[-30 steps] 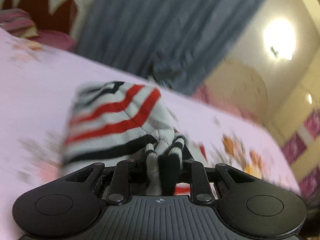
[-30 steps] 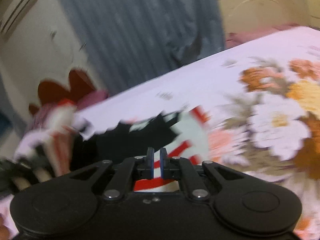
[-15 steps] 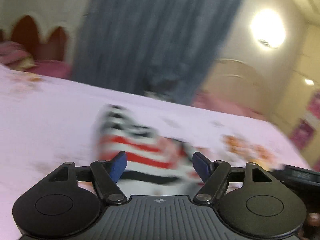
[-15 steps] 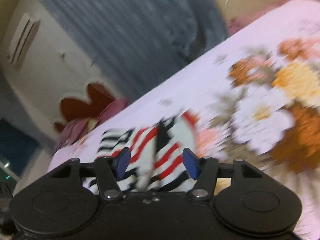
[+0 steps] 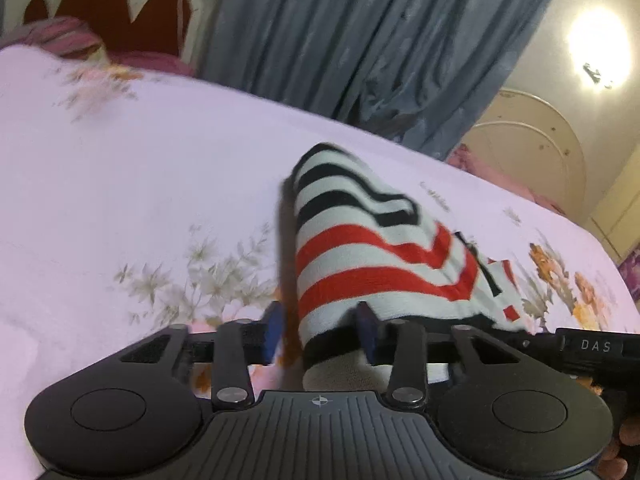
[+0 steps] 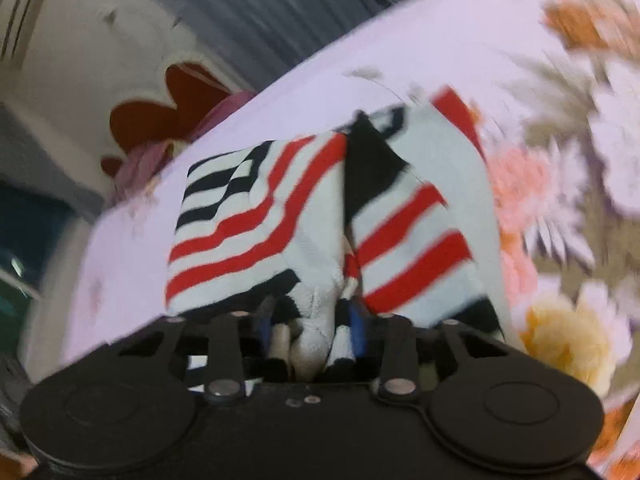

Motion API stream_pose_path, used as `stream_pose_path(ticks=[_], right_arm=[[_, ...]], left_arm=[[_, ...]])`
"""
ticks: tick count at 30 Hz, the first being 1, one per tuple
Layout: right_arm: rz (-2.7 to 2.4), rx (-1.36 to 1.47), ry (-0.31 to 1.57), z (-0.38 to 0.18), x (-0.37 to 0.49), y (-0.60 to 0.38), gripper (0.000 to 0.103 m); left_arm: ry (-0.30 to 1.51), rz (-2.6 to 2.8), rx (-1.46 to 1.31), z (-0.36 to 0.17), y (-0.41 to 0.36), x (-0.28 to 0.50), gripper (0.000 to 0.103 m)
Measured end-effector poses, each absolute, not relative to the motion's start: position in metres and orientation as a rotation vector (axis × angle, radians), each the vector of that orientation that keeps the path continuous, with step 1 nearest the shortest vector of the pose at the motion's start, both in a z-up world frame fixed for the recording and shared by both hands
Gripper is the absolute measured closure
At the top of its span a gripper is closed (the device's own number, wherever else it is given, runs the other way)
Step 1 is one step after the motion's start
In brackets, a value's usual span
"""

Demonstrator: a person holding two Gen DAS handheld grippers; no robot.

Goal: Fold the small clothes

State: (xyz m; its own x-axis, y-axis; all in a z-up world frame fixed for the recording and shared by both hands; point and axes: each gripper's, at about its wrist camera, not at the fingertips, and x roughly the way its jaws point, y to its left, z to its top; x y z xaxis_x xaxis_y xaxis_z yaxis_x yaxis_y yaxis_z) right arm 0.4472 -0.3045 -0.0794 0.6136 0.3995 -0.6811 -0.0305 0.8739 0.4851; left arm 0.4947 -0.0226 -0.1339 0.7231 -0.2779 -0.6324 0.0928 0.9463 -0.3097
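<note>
1. Both grippers have come back to the garment since half a second ago, when each stood wide apart with the striped cloth lying loose beyond its tips; now the cloth sits between the fingers of each.

2. Nearest in the left view, the left gripper (image 5: 320, 330) has its blue pads part-way closed around the near hem of the garment (image 5: 372, 252). The right pad touches the cloth, but a gap shows beside the left pad, so the jaws stand narrowed and not yet pinching.

3. Nearest in the right view, the right gripper (image 6: 310, 326) has its fingers drawn close on a bunched wad of white and black knit at the garment's (image 6: 280, 216) middle edge. It looks clamped on that wad, though blur leaves the contact soft.

4. My reading is that both take the near edge so the piece can be lifted and laid over itself for another fold; gripping the bunched seam keeps the two halves together.

5. Past the fingers, the garment lies on the bed (image 5: 140, 184), already doubled into two striped panels meeting at a dark crease, red stripes near, black stripes far.

6. Beyond it, the floral sheet runs to a grey curtain (image 5: 360, 40) and a scalloped headboard (image 5: 108, 12). A wall lamp (image 5: 596, 48) glows at the far right.
</note>
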Motion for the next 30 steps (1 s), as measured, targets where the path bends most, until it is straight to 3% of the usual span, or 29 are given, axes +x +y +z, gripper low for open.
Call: stream_pose_path(ticks=[6, 9, 11, 14, 16, 18, 20, 22, 24, 25, 28, 30], right_arm=[[0.251, 0.292, 0.607, -0.021, 0.400, -0.308, 0.080], [0.171, 0.314, 0.625, -0.045, 0.389, -0.332, 0.080], [0.096, 0.334, 0.770, -0.088, 0.401, -0.346, 0.080], [0.110, 0.394, 0.756, -0.090, 0.400, -0.355, 0.079], [0.113, 0.384, 0.742, -0.081, 0.402, -0.353, 0.071], [0.098, 0.396, 0.708, -0.073, 0.404, -0.361, 0.048], [0.089, 0.450, 0.722, -0.073, 0.417, -0.371, 0.047], [0.113, 0.537, 0.742, -0.079, 0.439, -0.382, 0.050], [0.112, 0.586, 0.761, -0.086, 0.457, -0.387, 0.063], [0.118, 0.606, 0.775, -0.091, 0.467, -0.389, 0.063], [0.138, 0.518, 0.738, -0.088, 0.475, -0.381, 0.092], [0.122, 0.433, 0.664, -0.075, 0.463, -0.375, 0.094]], left_arm=[[0.631, -0.311, -0.164, -0.113, -0.060, 0.495, 0.075], [0.741, -0.393, -0.060, -0.129, -0.094, 0.508, 0.075], [0.745, -0.402, 0.014, -0.133, -0.111, 0.509, 0.075], [0.751, -0.406, 0.068, -0.127, -0.117, 0.509, 0.075], [0.761, -0.420, 0.057, -0.123, -0.114, 0.511, 0.075], [0.748, -0.429, 0.046, -0.116, -0.109, 0.513, 0.075], [0.714, -0.431, 0.045, -0.109, -0.107, 0.517, 0.075], [0.709, -0.418, 0.054, -0.110, -0.107, 0.525, 0.075], [0.709, -0.414, 0.050, -0.111, -0.105, 0.534, 0.075], [0.710, -0.416, 0.045, -0.113, -0.105, 0.538, 0.075], [0.750, -0.439, 0.062, -0.124, -0.109, 0.547, 0.075], [0.731, -0.450, 0.102, -0.126, -0.120, 0.549, 0.075]])
